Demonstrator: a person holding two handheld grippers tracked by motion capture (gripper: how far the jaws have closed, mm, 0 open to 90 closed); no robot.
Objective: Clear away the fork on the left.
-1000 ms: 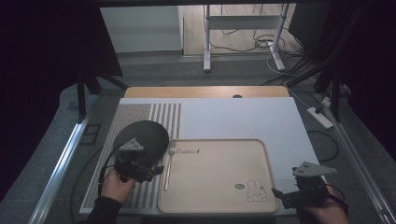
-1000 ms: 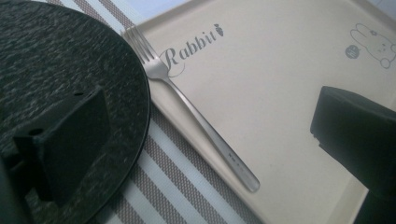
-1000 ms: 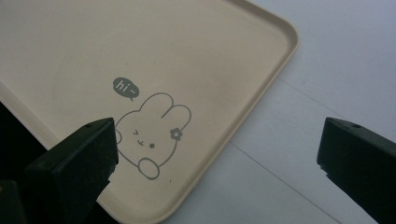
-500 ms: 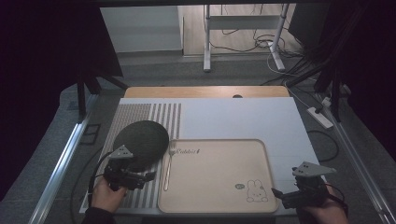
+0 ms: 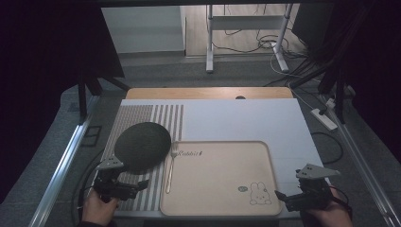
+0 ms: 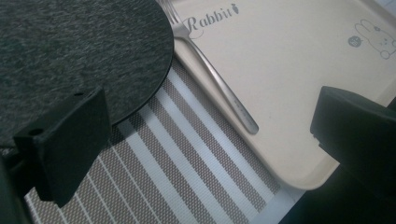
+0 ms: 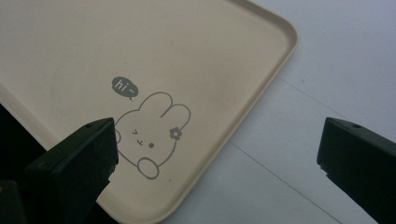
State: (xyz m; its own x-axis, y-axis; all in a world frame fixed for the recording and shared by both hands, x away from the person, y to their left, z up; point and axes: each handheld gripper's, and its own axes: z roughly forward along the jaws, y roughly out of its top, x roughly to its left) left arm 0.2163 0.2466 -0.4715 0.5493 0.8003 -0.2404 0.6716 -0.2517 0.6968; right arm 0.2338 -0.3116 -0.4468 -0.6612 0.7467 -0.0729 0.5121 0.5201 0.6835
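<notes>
A beige tray (image 5: 217, 189) printed with a rabbit lies at the table's front middle. A metal fork (image 5: 170, 165) rests just inside its left rim, tines pointing away. A dark round mat (image 5: 142, 145) sits on a striped placemat (image 5: 142, 118) left of the tray. My left gripper (image 5: 142, 184) is at the front left, just short of the mat, open and empty. From the left gripper (image 6: 210, 126) I see the mat (image 6: 70, 46), the fork (image 6: 219, 88) and the tray (image 6: 289, 70). My right gripper (image 5: 281, 197) stands open by the tray's front right corner. The right gripper (image 7: 219, 149) holds nothing over the tray (image 7: 140, 46).
A white table cover (image 5: 236, 118) stretches behind the tray, with a wooden edge (image 5: 208, 92) at the far side. Past the table are metal stand legs (image 5: 210, 47), floor cables and a power strip (image 5: 324, 118) at the right.
My left gripper has drawn back from the dark mat's front edge toward the front left corner. The right gripper has barely moved.
</notes>
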